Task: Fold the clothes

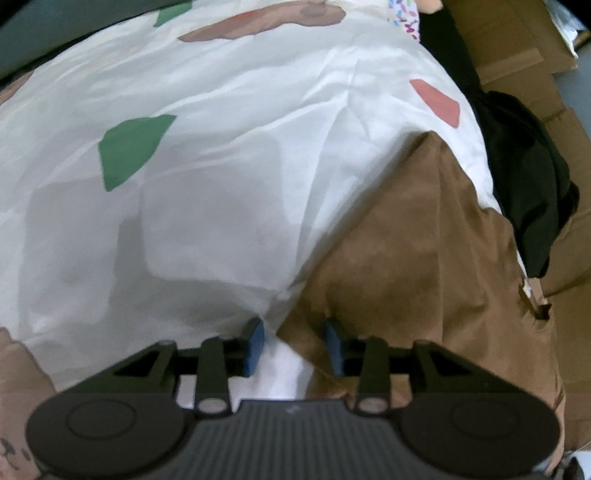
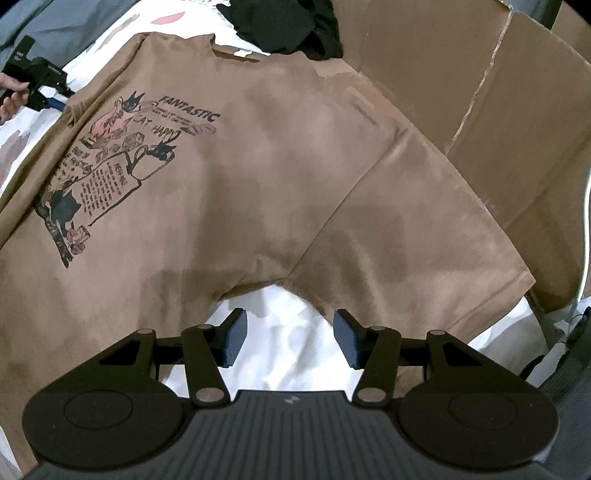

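Observation:
A brown T-shirt (image 2: 258, 166) with a cat print reading "FANTASTIC" (image 2: 122, 147) lies spread on a white bedsheet (image 2: 280, 328). My right gripper (image 2: 291, 339) is open just above bare sheet, in the notch where the right sleeve (image 2: 406, 236) meets the body. Its blue pads touch no fabric. In the left wrist view the shirt (image 1: 406, 258) fills the lower right. My left gripper (image 1: 294, 343) hangs low over its edge, open, with a brown corner lying between the pads unpinched. The right wrist view shows that gripper (image 2: 59, 102) at the shirt's far left edge, carried by a hand (image 2: 11, 99).
The sheet (image 1: 221, 184) carries green (image 1: 129, 147) and red (image 1: 437, 101) patches. A black garment (image 2: 284, 26) lies beyond the collar, also seen as a dark heap (image 1: 524, 184). Flattened cardboard (image 2: 480, 110) borders the shirt's right side.

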### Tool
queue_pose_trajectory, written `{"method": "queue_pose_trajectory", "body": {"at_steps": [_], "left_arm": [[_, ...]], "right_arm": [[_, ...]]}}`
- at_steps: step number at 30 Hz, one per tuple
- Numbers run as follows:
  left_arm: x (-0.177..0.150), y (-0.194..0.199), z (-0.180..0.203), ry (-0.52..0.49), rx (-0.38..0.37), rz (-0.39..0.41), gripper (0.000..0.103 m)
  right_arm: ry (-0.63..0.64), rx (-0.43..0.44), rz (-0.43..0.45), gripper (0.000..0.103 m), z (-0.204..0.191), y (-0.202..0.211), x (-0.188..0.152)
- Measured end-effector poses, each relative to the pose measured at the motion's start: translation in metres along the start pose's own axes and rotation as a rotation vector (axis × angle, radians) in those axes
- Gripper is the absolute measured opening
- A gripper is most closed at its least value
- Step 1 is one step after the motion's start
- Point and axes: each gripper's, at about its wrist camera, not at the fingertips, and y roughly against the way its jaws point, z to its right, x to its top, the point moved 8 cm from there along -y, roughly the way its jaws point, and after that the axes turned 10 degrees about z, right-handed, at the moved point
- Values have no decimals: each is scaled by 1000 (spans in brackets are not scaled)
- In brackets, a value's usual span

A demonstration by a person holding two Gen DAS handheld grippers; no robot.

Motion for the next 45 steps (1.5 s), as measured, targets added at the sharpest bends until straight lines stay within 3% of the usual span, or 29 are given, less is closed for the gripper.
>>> {"method": "queue_pose_trajectory", "body": {"at_steps": [7,10,15,21,29,34,37,45], "left_arm": [[3,-7,8,-56,20,-1,42],[4,-7,9,-99,27,-15,23],[14,-2,9,-140,-9,-72,4],[52,30,0,-211,-10,-40,4],[106,59,-12,-359,74,12,4],[124,59,-11,-387,89,39,3],[137,52,-18,-420,158,84,3],[163,23,-31,-455,211,96,3]], "right_arm": [[12,4,-16,57,-4,-7,-2],[18,7,-15,57,-7,-7,1],[21,15,2,57,-13,-5,8],[32,22,14,57,-18,-1,14],[27,34,26,57,-23,-3,24],[71,37,8,57,-33,-11,24],[74,57,1,57,-39,-19,28],[106,98,7,57,-61,-47,50]]}}
